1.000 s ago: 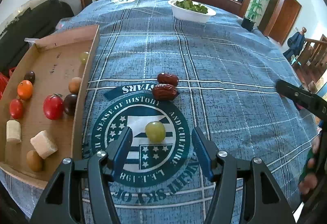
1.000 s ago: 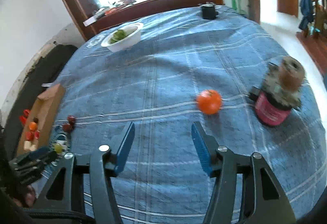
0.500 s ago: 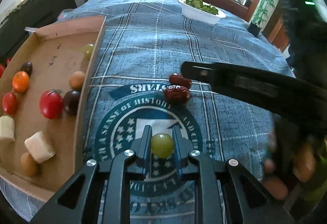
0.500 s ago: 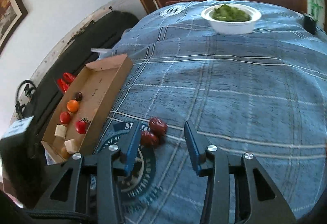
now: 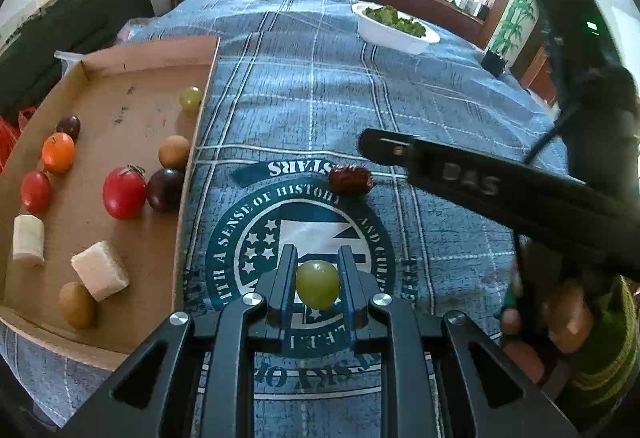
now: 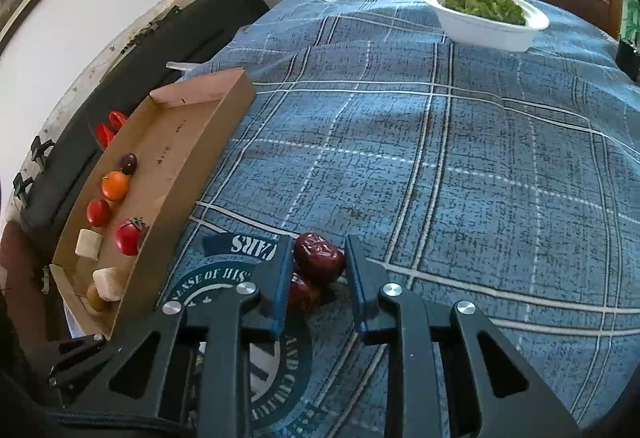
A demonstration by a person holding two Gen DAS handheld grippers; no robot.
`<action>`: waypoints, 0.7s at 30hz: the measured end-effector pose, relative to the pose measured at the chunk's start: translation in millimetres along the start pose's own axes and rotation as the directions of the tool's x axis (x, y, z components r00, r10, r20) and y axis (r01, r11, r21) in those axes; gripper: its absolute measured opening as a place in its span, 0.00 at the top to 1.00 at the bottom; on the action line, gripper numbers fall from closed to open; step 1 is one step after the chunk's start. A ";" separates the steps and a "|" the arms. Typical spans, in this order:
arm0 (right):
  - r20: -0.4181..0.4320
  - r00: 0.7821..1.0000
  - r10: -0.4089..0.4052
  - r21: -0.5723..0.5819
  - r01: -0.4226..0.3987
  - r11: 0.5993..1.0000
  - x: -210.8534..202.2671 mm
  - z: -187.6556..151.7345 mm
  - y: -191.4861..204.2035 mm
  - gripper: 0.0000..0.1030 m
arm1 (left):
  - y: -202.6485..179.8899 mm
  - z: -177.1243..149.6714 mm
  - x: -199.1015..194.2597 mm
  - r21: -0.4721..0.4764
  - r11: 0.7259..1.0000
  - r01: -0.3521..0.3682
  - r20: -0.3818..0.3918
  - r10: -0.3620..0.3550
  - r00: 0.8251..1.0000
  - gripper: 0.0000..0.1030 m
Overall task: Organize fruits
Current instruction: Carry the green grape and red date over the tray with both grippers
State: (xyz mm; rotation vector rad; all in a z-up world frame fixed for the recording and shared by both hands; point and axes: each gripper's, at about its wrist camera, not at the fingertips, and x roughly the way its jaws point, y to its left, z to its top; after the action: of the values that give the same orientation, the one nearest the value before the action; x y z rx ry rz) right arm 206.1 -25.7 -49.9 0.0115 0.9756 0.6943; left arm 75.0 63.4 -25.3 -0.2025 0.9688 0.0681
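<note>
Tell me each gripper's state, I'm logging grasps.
Left gripper: shut on the round green grape.
Right gripper: closing around the wrinkled dark-red date.

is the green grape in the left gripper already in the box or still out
Still out. The green grape sits clamped in the left gripper over the blue cloth, beside the cardboard box.

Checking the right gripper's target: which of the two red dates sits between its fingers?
The upper date, lying between the right gripper's closing fingers. The other date lies lower, partly behind the left finger.
</note>
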 end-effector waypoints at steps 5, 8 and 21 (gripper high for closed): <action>0.060 0.998 0.006 0.023 -0.008 1.000 -29.9 -4.7 -1.5 0.73 | -4.4 1.8 -11.7 0.018 1.000 -0.020 0.027 0.019 0.999 0.82; 0.080 0.997 0.016 0.032 -0.019 0.999 -42.5 -6.6 -0.8 0.73 | -5.9 1.5 -19.4 0.022 0.999 -0.037 0.039 0.036 0.999 0.82; 0.133 0.989 0.070 0.030 -0.075 0.997 -74.1 -17.9 18.1 0.73 | 7.7 6.5 -44.8 0.003 0.991 -0.135 0.102 0.134 0.986 0.82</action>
State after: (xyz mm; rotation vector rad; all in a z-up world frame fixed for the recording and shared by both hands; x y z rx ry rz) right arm 155.7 -57.0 1.3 0.1228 0.8640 0.7338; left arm 53.8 73.7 14.1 -0.1232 0.8802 0.1955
